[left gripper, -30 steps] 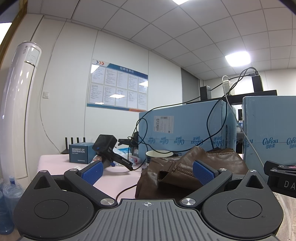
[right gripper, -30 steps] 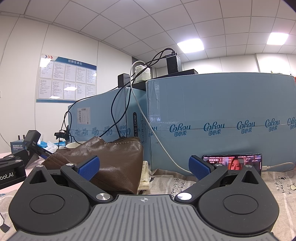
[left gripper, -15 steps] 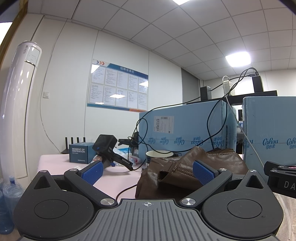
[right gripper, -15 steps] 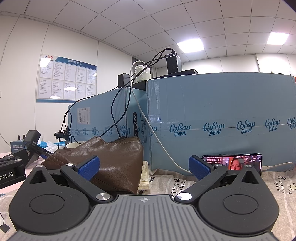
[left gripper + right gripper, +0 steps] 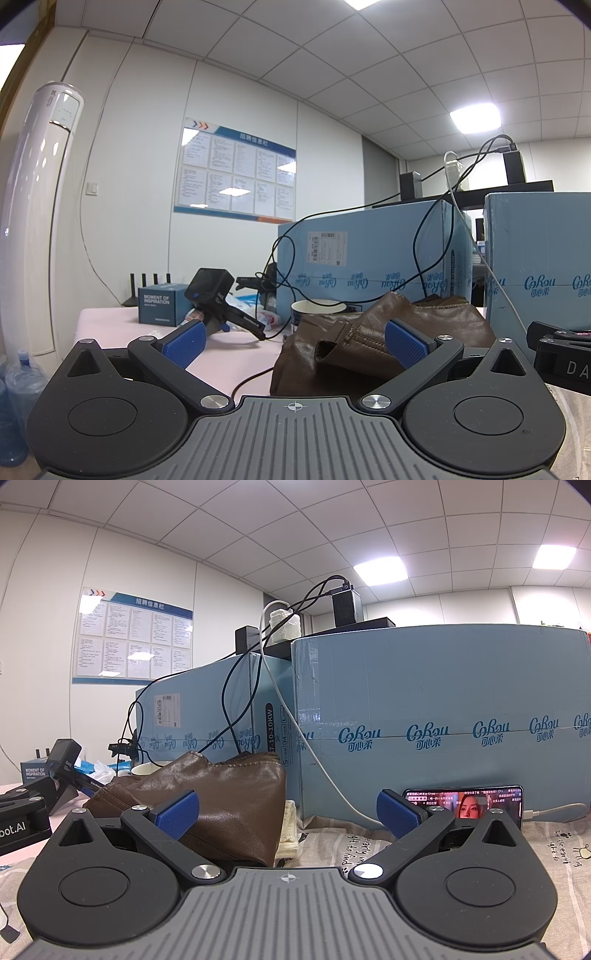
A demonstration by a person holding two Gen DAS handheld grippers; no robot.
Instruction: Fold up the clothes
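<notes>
Nothing has moved since the earlier frames. The left gripper [image 5: 293,338] and right gripper [image 5: 286,810] both gape wide, empty. The brown jacket [image 5: 369,336] lies heaped on the table [image 5: 107,325], at twelve o'clock of the left gripper and eleven o'clock of the right.

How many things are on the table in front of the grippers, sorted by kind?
Brown leather garments: 1
Large blue cartons: 2
Small blue boxes: 1
Paper cups: 1
Phones: 1
Spare black handheld grippers: 1
Total: 7
</notes>
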